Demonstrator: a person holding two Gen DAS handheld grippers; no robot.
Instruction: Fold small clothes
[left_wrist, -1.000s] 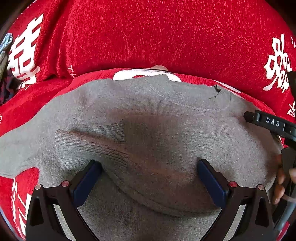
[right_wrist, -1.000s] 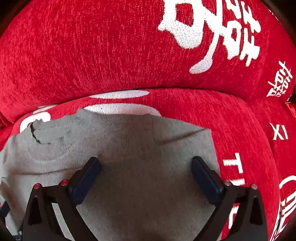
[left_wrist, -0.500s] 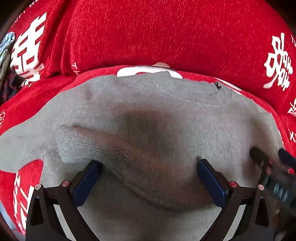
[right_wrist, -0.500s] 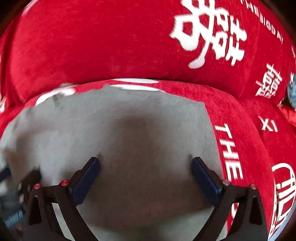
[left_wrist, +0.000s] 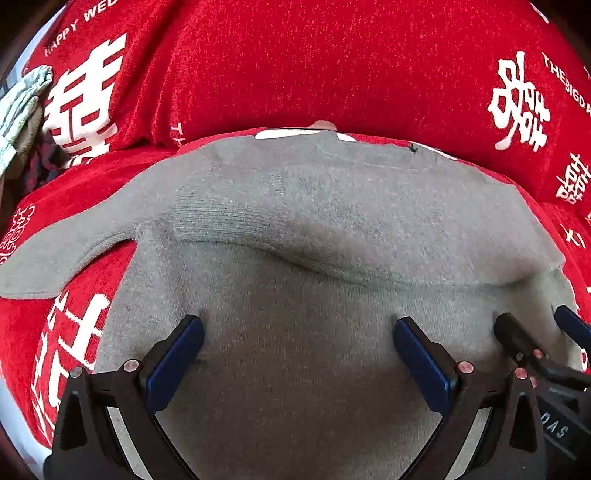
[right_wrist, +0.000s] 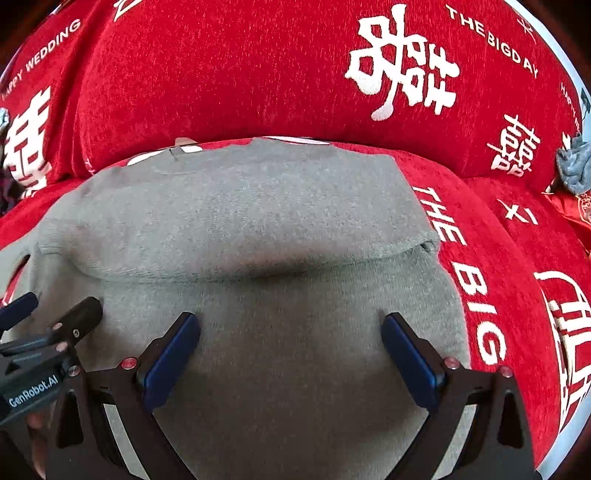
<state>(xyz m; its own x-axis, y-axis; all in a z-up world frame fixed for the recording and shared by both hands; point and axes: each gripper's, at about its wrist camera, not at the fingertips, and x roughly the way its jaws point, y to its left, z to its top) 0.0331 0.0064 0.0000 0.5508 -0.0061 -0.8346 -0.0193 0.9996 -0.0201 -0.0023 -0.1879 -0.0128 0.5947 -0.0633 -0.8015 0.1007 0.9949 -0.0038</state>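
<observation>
My left gripper (left_wrist: 298, 345) and right gripper (right_wrist: 290, 341) both hover spread wide over the grey sweater (left_wrist: 332, 229), which lies flat on the red sofa cover (right_wrist: 221, 74), one sleeve folded across its chest.

The folded sleeve (left_wrist: 280, 221) is now laid flatter and farther up the sweater (left_wrist: 295, 369) than a second ago. The right gripper (right_wrist: 290, 347) is drawn back, so the sleeve's fold edge is now seen ahead of it, and the left gripper (right_wrist: 48, 314) is brought in beside it.
</observation>
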